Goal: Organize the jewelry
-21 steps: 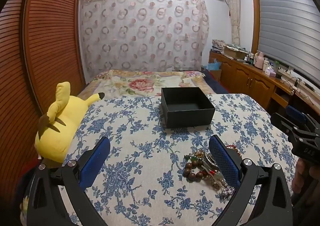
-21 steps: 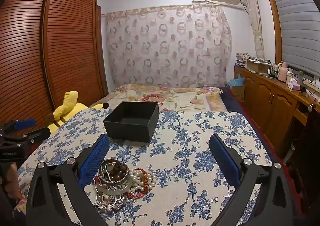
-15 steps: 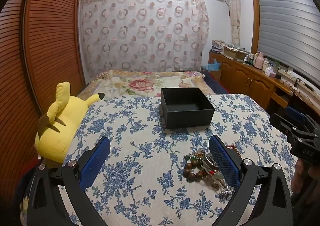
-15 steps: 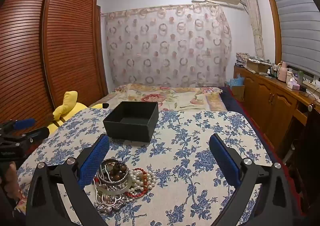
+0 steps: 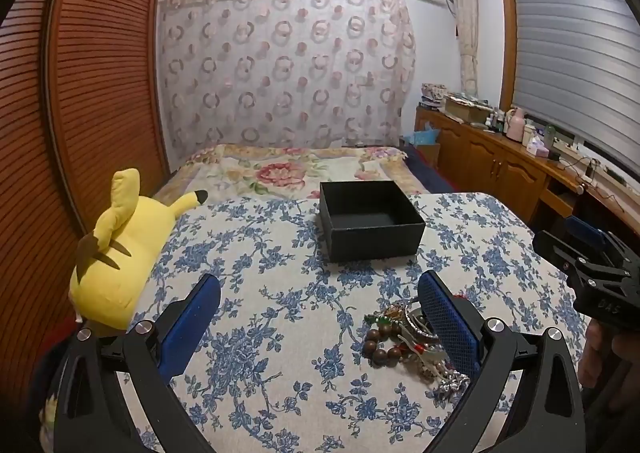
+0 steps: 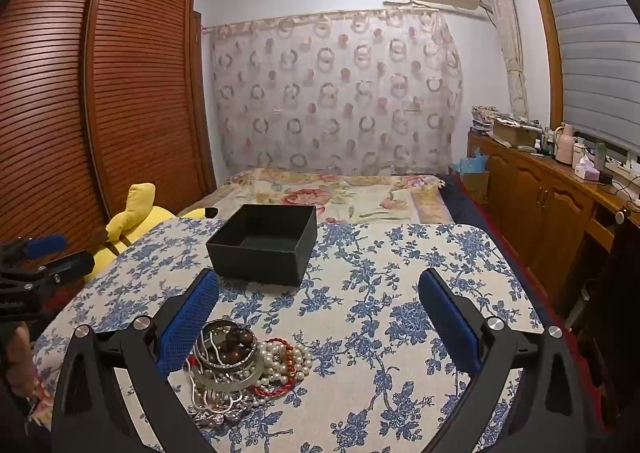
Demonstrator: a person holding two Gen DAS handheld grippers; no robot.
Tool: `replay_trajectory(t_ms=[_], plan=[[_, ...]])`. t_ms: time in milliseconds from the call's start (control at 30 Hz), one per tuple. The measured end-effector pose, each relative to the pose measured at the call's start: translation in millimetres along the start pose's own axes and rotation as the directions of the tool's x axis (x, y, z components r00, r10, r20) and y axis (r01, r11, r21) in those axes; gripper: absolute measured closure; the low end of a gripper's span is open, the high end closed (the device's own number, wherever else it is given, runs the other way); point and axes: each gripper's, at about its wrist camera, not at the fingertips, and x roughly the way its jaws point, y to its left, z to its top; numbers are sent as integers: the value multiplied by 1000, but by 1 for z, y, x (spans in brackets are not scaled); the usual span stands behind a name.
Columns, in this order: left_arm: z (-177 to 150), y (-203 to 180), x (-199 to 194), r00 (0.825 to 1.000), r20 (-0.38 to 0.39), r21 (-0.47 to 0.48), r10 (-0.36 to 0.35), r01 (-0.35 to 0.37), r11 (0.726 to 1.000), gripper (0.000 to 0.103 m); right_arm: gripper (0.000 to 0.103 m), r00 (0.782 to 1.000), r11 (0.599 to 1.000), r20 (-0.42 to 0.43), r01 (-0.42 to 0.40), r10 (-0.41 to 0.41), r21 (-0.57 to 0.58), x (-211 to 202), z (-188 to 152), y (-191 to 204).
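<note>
An open black box [image 5: 368, 221] [image 6: 264, 245] stands empty on the blue-flowered tablecloth [image 5: 260, 253], towards the far side. A heap of jewelry [image 5: 400, 333] [image 6: 248, 361] lies nearer: brown wooden beads, silver bangles, a pearl string, red cord and silver chains. My left gripper [image 5: 320, 279] hovers open above the cloth, and its right finger [image 5: 448, 321] covers part of the heap. My right gripper [image 6: 318, 277] is open too, its left finger [image 6: 188, 317] beside the heap. Nothing sits between either pair of pads.
A yellow plush toy [image 5: 120, 253] lies at the table's left edge. Beyond the table is a bed [image 5: 280, 173] with a flowered cover. Wooden cabinets [image 5: 500, 169] with bottles run along the right wall, and a louvred wardrobe [image 6: 120, 93] fills the left.
</note>
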Motion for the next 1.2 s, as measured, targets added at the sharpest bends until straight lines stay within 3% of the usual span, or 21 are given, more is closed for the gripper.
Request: replay_trajectory(t_ms=[1200], plan=[[2,-5,-4,1000,9,7,-5,4,1000,8,2,1000,1000,4,-1,1,0,-1,2,-1]])
